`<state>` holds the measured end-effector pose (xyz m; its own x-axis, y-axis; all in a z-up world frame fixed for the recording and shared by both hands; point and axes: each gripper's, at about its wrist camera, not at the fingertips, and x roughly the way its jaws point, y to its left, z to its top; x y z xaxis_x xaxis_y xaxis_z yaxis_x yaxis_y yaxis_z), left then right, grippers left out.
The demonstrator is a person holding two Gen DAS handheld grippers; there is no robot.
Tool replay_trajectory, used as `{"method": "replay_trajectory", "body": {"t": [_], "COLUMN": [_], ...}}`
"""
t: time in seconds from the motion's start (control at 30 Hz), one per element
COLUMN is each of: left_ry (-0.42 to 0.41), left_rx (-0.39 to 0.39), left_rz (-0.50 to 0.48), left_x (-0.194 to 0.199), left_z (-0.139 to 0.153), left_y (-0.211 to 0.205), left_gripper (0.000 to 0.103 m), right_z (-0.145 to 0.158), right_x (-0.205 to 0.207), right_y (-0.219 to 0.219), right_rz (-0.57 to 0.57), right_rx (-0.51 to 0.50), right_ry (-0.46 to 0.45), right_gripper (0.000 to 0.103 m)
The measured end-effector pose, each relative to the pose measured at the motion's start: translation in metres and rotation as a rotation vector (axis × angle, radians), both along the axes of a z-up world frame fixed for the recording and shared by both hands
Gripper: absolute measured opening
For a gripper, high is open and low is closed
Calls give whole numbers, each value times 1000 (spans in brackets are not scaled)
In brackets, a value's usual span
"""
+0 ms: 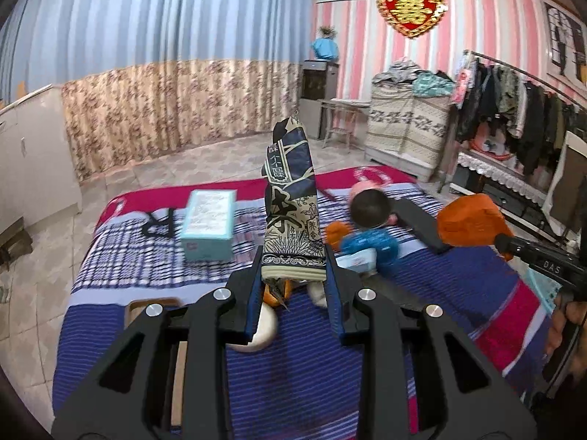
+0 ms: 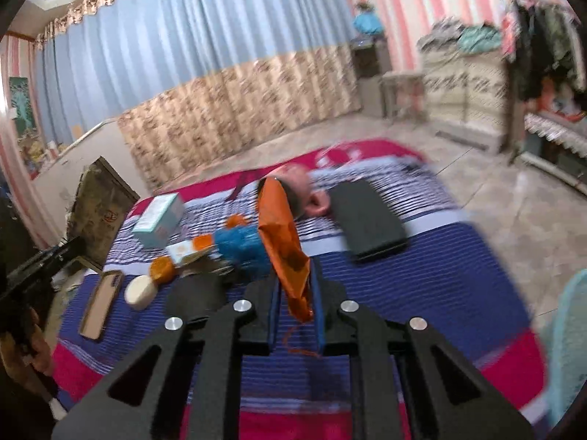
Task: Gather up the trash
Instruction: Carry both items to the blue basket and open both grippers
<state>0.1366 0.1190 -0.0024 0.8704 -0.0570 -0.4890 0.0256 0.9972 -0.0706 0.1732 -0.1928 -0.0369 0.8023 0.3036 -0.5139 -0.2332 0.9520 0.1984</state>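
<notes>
My left gripper (image 1: pixel 293 275) is shut on a dark blue and cream printed snack wrapper (image 1: pixel 291 201), held upright above the bed. My right gripper (image 2: pixel 295 289) is shut on an orange wrapper (image 2: pixel 280 234), also lifted above the bed. The orange wrapper shows at the right of the left wrist view (image 1: pixel 471 222), and the printed wrapper shows at the left of the right wrist view (image 2: pixel 97 212). On the bed lie small orange pieces (image 2: pixel 161 269), a small cream and orange packet (image 2: pixel 183 251) and a white round lump (image 2: pixel 139 291).
The striped blue and red bed cover (image 2: pixel 440 275) carries a pale blue box (image 1: pixel 209 223), a doll with dark hair and a blue top (image 1: pixel 368 216), a black flat case (image 2: pixel 370 214) and a phone case (image 2: pixel 101 304). Tiled floor, curtains, a cabinet and a clothes rack surround the bed.
</notes>
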Motion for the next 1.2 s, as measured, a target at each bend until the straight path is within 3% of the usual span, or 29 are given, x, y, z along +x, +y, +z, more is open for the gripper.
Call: {"method": "replay_trajectory", "body": {"t": [0.33, 0.77, 1.2], "left_ry": [-30, -22, -2], "left_rx": [-3, -6, 14], "left_rz": [-155, -333, -513], "left_x": [3, 17, 24], "left_z": [16, 12, -2], "left_y": [-85, -192, -291], "left_gripper": [28, 28, 28], "right_z": [24, 14, -4], "right_x": [-55, -75, -91], "right_y": [-84, -198, -271], "right_rz": [-260, -563, -721], "right_rx": [-125, -168, -100], "right_ry": [-86, -54, -19], "right_gripper": [15, 15, 15]}}
